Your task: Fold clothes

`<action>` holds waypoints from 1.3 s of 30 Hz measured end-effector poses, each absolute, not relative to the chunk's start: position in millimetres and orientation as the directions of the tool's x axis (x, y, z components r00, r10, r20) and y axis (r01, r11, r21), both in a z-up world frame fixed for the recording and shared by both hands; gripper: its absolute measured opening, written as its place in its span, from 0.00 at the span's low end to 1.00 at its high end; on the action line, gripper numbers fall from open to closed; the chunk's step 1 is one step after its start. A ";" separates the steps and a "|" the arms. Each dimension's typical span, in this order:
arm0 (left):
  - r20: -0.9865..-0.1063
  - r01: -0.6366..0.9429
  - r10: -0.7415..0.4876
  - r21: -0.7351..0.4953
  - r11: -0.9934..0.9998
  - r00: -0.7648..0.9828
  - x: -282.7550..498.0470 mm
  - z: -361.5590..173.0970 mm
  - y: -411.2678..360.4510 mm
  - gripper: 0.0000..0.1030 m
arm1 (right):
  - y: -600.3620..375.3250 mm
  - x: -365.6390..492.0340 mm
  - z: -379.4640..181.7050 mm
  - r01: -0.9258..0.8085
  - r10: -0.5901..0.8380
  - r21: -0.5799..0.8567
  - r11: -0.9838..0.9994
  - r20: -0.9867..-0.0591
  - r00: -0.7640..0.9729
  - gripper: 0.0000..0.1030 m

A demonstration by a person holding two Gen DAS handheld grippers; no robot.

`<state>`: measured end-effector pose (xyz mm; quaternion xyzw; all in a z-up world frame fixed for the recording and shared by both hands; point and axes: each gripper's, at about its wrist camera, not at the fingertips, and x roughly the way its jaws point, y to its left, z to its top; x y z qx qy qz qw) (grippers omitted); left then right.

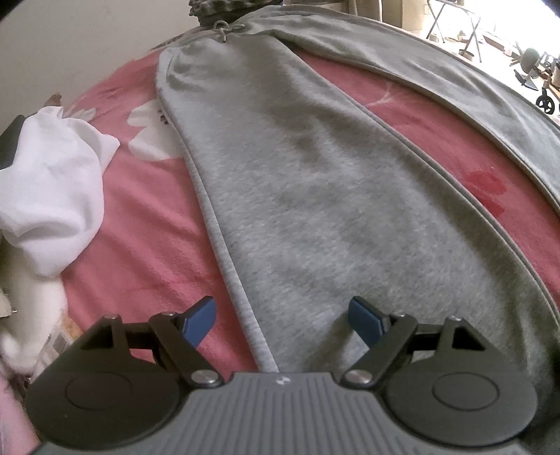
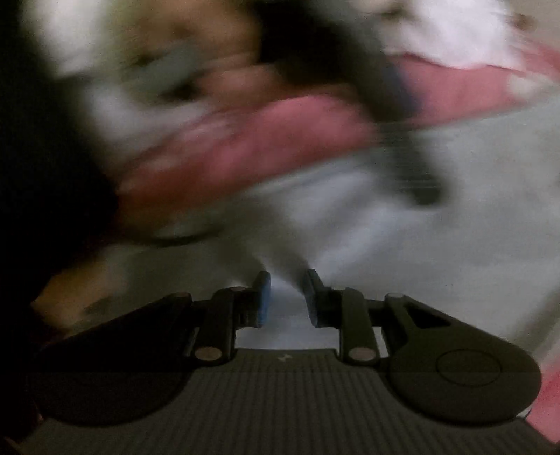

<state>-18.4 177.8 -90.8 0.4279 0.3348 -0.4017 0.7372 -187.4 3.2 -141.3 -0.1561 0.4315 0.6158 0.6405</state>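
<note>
Seeing grey sweatpants (image 1: 297, 196) spread flat on pink bedsheet (image 1: 147, 224); left gripper (image 1: 281, 320) fingers wide apart, right gripper (image 2: 285, 297) pinching grey cloth. Soft, floppy; we'd grab hems.

The bed had a pink sheet (image 1: 147, 224) with white flower prints, one big bloom (image 1: 150, 129) sitting right by the left side. Way off at the far right there was a bright window area with what looked like folding chair legs (image 1: 455, 24) and a small wheeled thing (image 1: 547, 101), kinda too small to make out. Plain pale wall (image 1: 87, 42) behind the bed on the left. Right wrist view was all smeared, just pink sheet (image 2: 245, 147) blur really
</note>
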 end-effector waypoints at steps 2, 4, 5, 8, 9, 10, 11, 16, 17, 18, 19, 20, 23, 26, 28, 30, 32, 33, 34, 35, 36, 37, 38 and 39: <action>-0.838 0.877 -0.304 0.359 0.319 0.453 -20.8 -92.6 179.3 0.81 | 11.2 -215.2 -146.7 -0.902 0.629 0.423 0.081 -0.724 -0.283 0.21; -0.843 0.879 -0.304 0.344 0.329 0.444 -18.7 -93.3 179.8 0.81 | 13.3 -238.8 -152.0 -0.866 0.583 0.499 0.011 -0.707 -0.400 0.20; -0.845 0.880 -0.304 0.337 0.334 0.439 -17.7 -93.5 180.1 0.81 | 14.2 -249.3 -155.4 -0.845 0.557 0.535 -0.011 -0.699 -0.449 0.20; -0.852 0.883 -0.305 0.317 0.346 0.425 -15.9 -93.1 181.5 0.81 | 17.3 -258.5 -162.5 -0.792 0.528 0.610 -0.008 -0.670 -0.521 0.20; -0.854 0.883 -0.304 0.313 0.350 0.423 -15.4 -92.7 182.0 0.81 | 19.1 -258.8 -164.5 -0.775 0.523 0.632 0.001 -0.661 -0.538 0.20; -0.855 0.882 -0.303 0.310 0.354 0.422 -15.2 -92.3 182.4 0.81 | 20.9 -259.0 -166.4 -0.758 0.518 0.652 0.009 -0.652 -0.554 0.20; -0.854 0.881 -0.302 0.311 0.356 0.423 -15.9 -91.4 182.6 0.81 | 20.3 -255.9 -164.6 -0.745 0.528 0.667 0.019 -0.640 -0.559 0.20; -0.850 0.878 -0.303 0.319 0.356 0.431 -17.2 -88.8 182.2 0.81 | 8.6 -208.3 -141.5 -0.691 0.665 0.714 0.118 -0.573 -0.479 0.20; -0.850 0.878 -0.303 0.318 0.358 0.431 -17.1 -88.4 182.0 0.81 | 2.1 -195.6 -137.2 -0.683 0.689 0.715 0.147 -0.570 -0.448 0.20; -0.850 0.877 -0.303 0.316 0.360 0.431 -16.8 -88.1 181.9 0.81 | -5.1 -184.5 -133.0 -0.686 0.706 0.706 0.177 -0.577 -0.411 0.20; -0.851 0.877 -0.302 0.315 0.362 0.430 -16.3 -88.1 181.9 0.81 | -12.6 -177.2 -132.0 -0.692 0.700 0.691 0.207 -0.599 -0.388 0.20; -0.853 0.877 -0.300 0.312 0.365 0.428 -15.7 -88.2 181.6 0.82 | -20.2 -171.3 -132.6 -0.698 0.685 0.676 0.236 -0.625 -0.374 0.20; -0.859 0.876 -0.290 0.304 0.375 0.422 -12.7 -88.8 180.3 0.81 | -42.1 -158.1 -137.8 -0.710 0.616 0.629 0.317 -0.706 -0.350 0.21; -0.866 0.875 -0.286 0.287 0.390 0.411 -8.9 -88.5 179.0 0.81 | -62.9 -162.1 -144.8 -0.702 0.537 0.620 0.351 -0.747 -0.392 0.20; -0.869 0.874 -0.286 0.274 0.401 0.403 -6.4 -86.9 177.4 0.81 | -71.3 -160.6 -135.3 -0.696 0.531 0.626 0.352 -0.746 -0.402 0.21; -0.870 0.874 -0.293 0.259 0.411 0.396 -6.7 -85.2 176.4 0.81 | -79.0 -150.5 -120.9 -0.706 0.568 0.608 0.364 -0.746 -0.349 0.23; -0.871 0.873 -0.297 0.250 0.419 0.392 -7.0 -83.1 175.4 0.82 | -90.9 -133.7 -111.5 -0.695 0.622 0.585 0.418 -0.742 -0.251 0.29; -0.871 0.872 -0.298 0.249 0.421 0.392 -7.5 -82.3 174.9 0.82 | -98.6 -122.7 -107.9 -0.676 0.643 0.573 0.463 -0.742 -0.189 0.31; -0.871 0.872 -0.298 0.248 0.422 0.392 -7.9 -82.0 174.0 0.82 | -106.4 -111.7 -104.3 -0.653 0.660 0.562 0.507 -0.741 -0.126 0.34; -0.871 0.872 -0.296 0.248 0.422 0.392 -8.2 -82.7 172.4 0.82 | -114.2 -100.7 -100.8 -0.627 0.671 0.552 0.549 -0.738 -0.062 0.37; -0.875 0.872 -0.290 0.247 0.422 0.388 -8.6 -83.0 172.1 0.82 | -121.9 -89.7 -97.2 -0.598 0.679 0.543 0.590 -0.734 0.002 0.45; -0.878 0.873 -0.285 0.246 0.421 0.385 -8.9 -83.3 171.7 0.82 | -129.7 -78.6 -93.6 -0.566 0.681 0.535 0.628 -0.729 0.067 0.48; -0.881 0.873 -0.279 0.245 0.421 0.382 -9.2 -83.7 171.3 0.82 | -137.5 -67.6 -90.1 -0.531 0.679 0.527 0.664 -0.722 0.132 0.48; -0.884 0.874 -0.274 0.244 0.420 0.379 -9.6 -84.0 170.9 0.82 | -140.2 -60.9 -90.0 -0.504 0.670 0.520 0.690 -0.723 0.171 0.48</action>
